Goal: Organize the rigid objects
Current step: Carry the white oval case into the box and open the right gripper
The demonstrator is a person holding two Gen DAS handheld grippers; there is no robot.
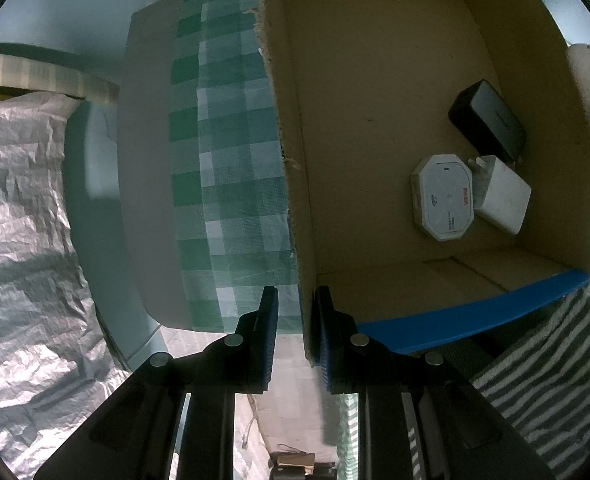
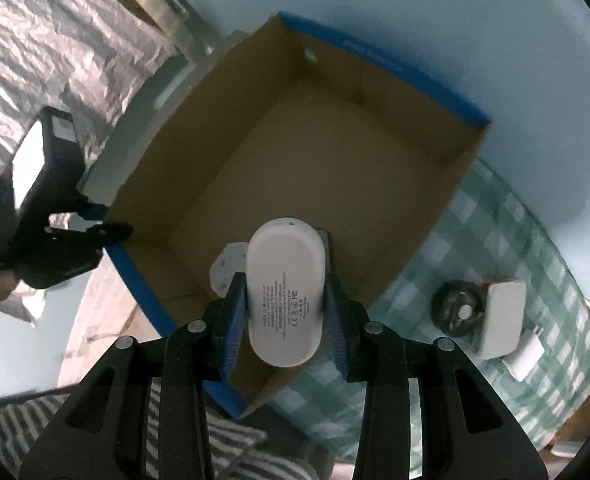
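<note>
An open cardboard box (image 1: pixel 379 128) with blue edges stands on a green checked tablecloth; it also shows in the right wrist view (image 2: pixel 327 152). Inside lie a white octagonal device (image 1: pixel 444 197), a white charger (image 1: pixel 503 196) and a black rectangular device (image 1: pixel 488 121). My left gripper (image 1: pixel 295 300) is shut on the box's near corner wall (image 1: pixel 307 280). My right gripper (image 2: pixel 285 284) is shut on a white oval power bank (image 2: pixel 283 292) and holds it above the box's near corner. The octagonal device (image 2: pixel 223 268) peeks out beneath it.
On the tablecloth (image 2: pixel 495 240) right of the box lie a black round fan (image 2: pixel 459 314), a white block (image 2: pixel 499 320) and a small white charger (image 2: pixel 529 356). Crinkled silver sheeting (image 1: pixel 19 220) lies left. Striped fabric (image 1: pixel 547 360) is near. The left gripper (image 2: pixel 47 208) shows at the box corner.
</note>
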